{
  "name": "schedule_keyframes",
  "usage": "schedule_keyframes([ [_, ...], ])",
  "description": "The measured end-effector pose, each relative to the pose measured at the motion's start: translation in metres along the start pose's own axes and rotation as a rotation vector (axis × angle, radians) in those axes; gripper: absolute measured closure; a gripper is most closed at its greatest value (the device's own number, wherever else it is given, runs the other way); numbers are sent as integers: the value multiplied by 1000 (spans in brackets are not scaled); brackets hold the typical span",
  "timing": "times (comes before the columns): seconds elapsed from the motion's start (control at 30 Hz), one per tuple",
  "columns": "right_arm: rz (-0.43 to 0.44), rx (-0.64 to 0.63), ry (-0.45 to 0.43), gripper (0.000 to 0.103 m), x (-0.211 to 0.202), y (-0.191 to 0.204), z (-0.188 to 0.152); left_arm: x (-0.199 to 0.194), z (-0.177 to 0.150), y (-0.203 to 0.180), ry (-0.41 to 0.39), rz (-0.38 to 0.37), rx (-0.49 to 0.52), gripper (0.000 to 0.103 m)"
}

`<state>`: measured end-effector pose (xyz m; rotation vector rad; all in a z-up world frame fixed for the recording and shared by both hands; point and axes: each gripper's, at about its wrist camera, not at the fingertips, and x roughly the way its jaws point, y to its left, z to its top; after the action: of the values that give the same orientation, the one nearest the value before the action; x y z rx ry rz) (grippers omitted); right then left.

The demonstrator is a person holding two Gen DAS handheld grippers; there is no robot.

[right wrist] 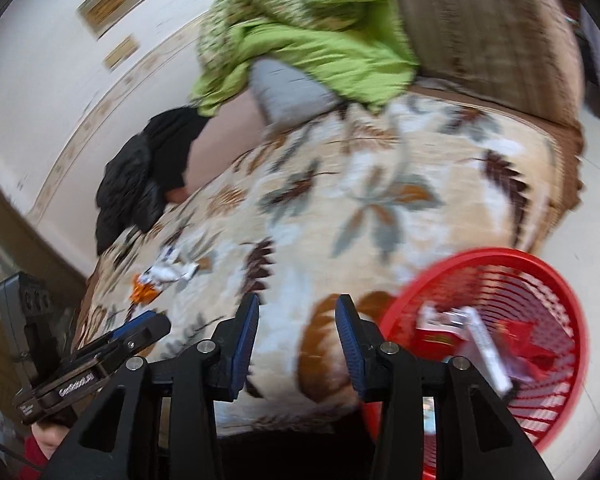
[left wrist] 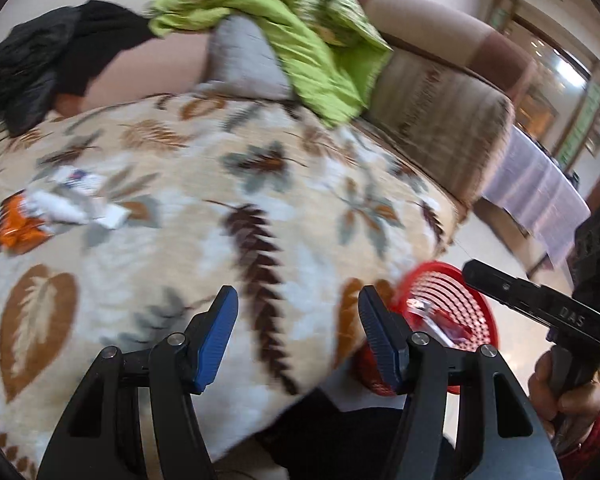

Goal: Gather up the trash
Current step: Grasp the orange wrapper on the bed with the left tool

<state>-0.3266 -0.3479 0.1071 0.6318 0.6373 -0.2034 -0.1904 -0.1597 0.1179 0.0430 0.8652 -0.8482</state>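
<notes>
**Both grippers empty, wrappers still on the sofa**

Your left gripper is spread with nothing between its pads, only the leaf-patterned blanket behind it. Your right gripper is likewise spread and empty. The red basket sits at about four o'clock of the right gripper and already holds some packets. The remaining trash lies well apart from it: white wrappers and an orange wrapper together at about ten o'clock of the left gripper, on the blanket.

Both views are smeared, so I cannot say for sure how many separate pieces make up that pile.

What could go wrong: the wrappers are thin and flat on soft cloth, so closing on them may pinch the blanket too and drag it. The pieces touch, so lifting one could flick another off the edge. The basket looks perched at the seat's edge; a knock from your right gripper could tip it.
</notes>
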Motion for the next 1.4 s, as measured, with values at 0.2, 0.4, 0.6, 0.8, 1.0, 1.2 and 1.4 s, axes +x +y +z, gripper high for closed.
schedule_keyframes([
  [0.2,58,-115,70,51,46,57,1,-20,5,85,-69,148,-132,39],
  [0.4,127,-163,116,50,86,101,9,-36,17,172,-135,338,-247,30],
  [0.6,168,-203,134,48,109,129,12,-20,38,244,-124,396,-335,29],
  [0.8,155,-190,155,48,124,121,16,29,51,258,-63,433,-290,29],
  [1.0,151,-200,163,48,137,121,27,45,44,252,-78,511,-211,51],
  [1.2,195,-264,178,43,170,145,43,12,33,243,-106,446,-273,55],
  [1.4,252,-329,262,41,242,182,56,-37,-7,219,-114,377,-332,55],
])
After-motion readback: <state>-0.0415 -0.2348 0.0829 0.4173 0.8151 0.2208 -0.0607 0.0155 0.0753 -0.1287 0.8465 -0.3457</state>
